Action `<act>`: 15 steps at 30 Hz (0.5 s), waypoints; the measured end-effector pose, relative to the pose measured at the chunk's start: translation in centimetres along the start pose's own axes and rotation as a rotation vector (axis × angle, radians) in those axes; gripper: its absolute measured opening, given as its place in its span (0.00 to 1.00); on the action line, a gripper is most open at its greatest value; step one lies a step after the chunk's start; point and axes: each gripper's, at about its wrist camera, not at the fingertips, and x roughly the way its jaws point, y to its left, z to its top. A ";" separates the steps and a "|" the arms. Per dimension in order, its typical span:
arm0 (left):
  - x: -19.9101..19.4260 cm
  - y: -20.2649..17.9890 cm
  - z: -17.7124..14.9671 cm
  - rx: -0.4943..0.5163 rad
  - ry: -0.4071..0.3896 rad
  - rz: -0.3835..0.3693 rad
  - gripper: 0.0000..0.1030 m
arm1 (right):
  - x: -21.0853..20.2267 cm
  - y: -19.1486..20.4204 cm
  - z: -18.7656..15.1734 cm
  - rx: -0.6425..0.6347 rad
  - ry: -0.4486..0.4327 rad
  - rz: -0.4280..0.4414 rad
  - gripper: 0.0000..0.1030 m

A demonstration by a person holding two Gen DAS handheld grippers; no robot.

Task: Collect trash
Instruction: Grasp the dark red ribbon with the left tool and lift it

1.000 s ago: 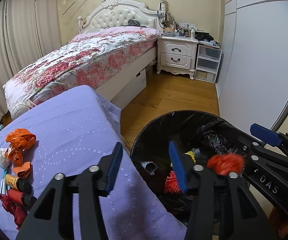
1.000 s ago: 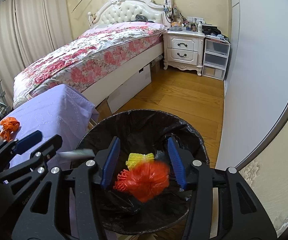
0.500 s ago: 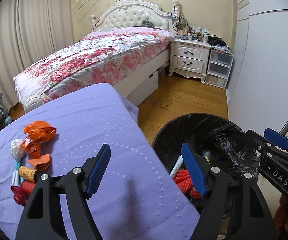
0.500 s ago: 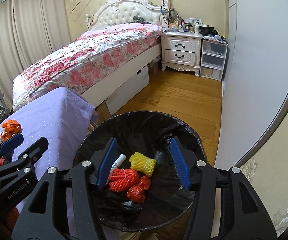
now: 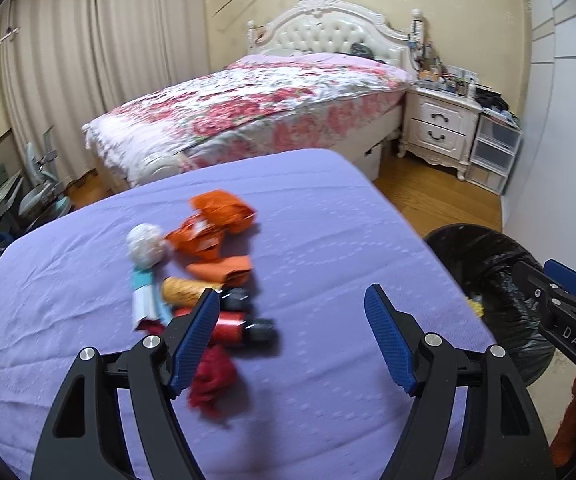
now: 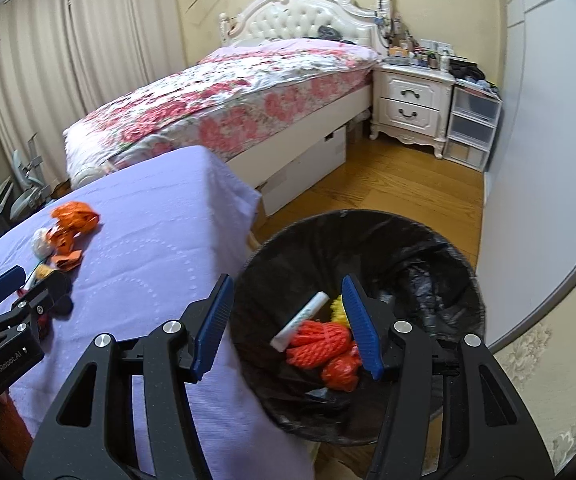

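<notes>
A pile of trash lies on the purple-covered table [image 5: 328,216]: an orange crumpled bag [image 5: 222,210], a white ball [image 5: 144,242], an orange wrapper [image 5: 220,268], a yellow tube [image 5: 182,292], a red tube [image 5: 228,328] and a dark red scrap [image 5: 212,380]. My left gripper [image 5: 294,334] is open and empty, just above the table to the right of the pile. My right gripper [image 6: 290,324] is open and empty over the black-lined bin [image 6: 428,264], which holds orange netting [image 6: 320,344], a yellow net [image 6: 338,312] and a white stick [image 6: 300,320].
A floral bed [image 5: 256,108] stands behind the table, with a white nightstand [image 5: 440,124] and plastic drawers [image 5: 492,152] at its right. A white wardrobe wall [image 6: 548,120] runs along the right. Wooden floor [image 6: 400,184] lies between bed and bin.
The orange bundle has dropped from my right gripper into the bin. My left gripper has swung left from the bin's edge to over the table beside the trash pile and opened wider.
</notes>
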 end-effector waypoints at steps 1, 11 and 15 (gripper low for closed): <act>0.0 0.6 -0.2 -0.008 0.005 0.009 0.71 | 0.1 0.7 -0.1 -0.011 0.004 0.010 0.53; 0.6 5.1 -2.4 -0.077 0.069 0.066 0.71 | 0.4 6.1 -1.0 -0.104 0.035 0.075 0.53; 1.3 5.7 -2.6 -0.092 0.104 0.043 0.71 | 0.5 7.0 -1.3 -0.123 0.044 0.086 0.54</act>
